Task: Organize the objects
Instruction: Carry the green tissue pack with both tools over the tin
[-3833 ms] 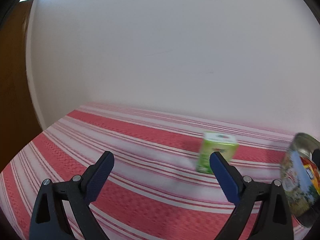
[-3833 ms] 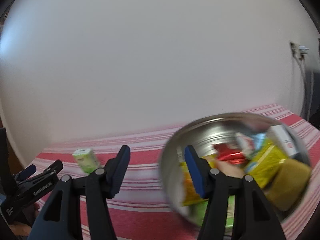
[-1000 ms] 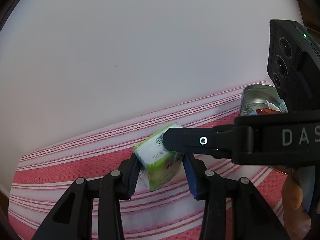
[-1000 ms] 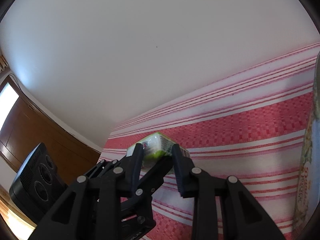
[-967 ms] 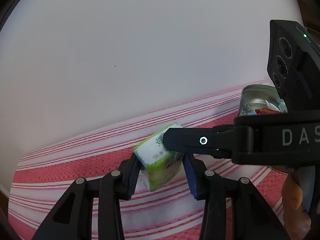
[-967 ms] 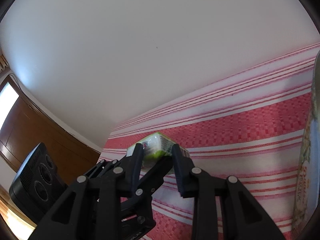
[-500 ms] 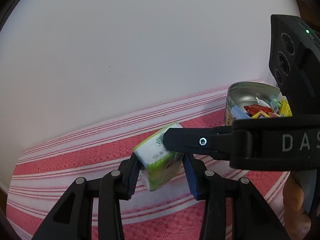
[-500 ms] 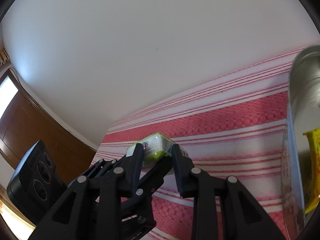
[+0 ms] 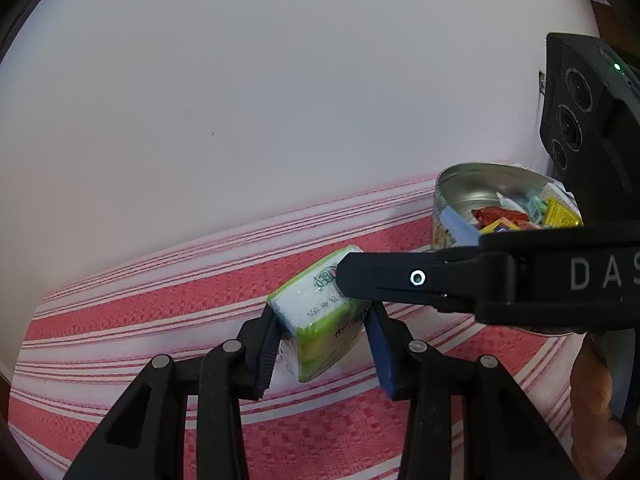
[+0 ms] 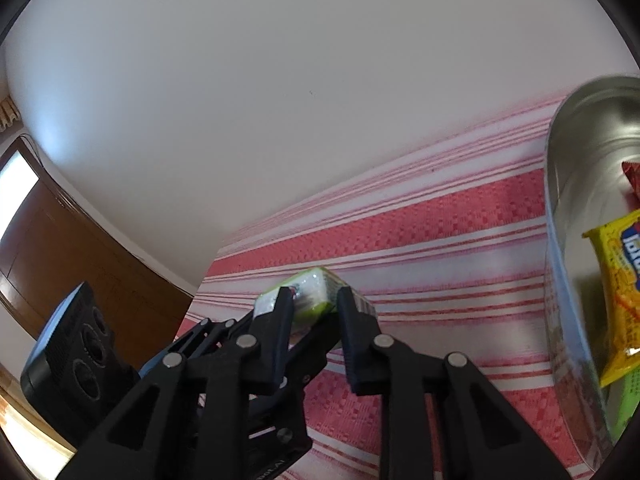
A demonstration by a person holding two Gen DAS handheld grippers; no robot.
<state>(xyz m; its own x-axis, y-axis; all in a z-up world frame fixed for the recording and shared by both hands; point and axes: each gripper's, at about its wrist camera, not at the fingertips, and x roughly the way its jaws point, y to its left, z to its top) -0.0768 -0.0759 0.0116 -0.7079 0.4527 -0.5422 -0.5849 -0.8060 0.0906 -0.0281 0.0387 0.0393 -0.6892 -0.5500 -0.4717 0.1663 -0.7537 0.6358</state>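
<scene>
A small green and white carton (image 9: 320,316) is held off the red-striped cloth, tilted. My left gripper (image 9: 324,340) is shut on its sides. My right gripper (image 10: 314,306) is also shut on the same carton (image 10: 308,292), crossing over the left one; its finger (image 9: 400,280) lies across the carton's top in the left wrist view. A round metal tin (image 9: 460,188) with several snack packets stands to the right; it also shows in the right wrist view (image 10: 560,208).
The red and white striped cloth (image 9: 160,312) covers the surface up to a plain white wall (image 9: 280,80). A brown wooden door (image 10: 60,240) is at the left. A yellow biscuit packet (image 10: 616,280) lies in the tin.
Both grippers, still holding the carton, have moved right toward the tin, which now shows more fully in both views.
</scene>
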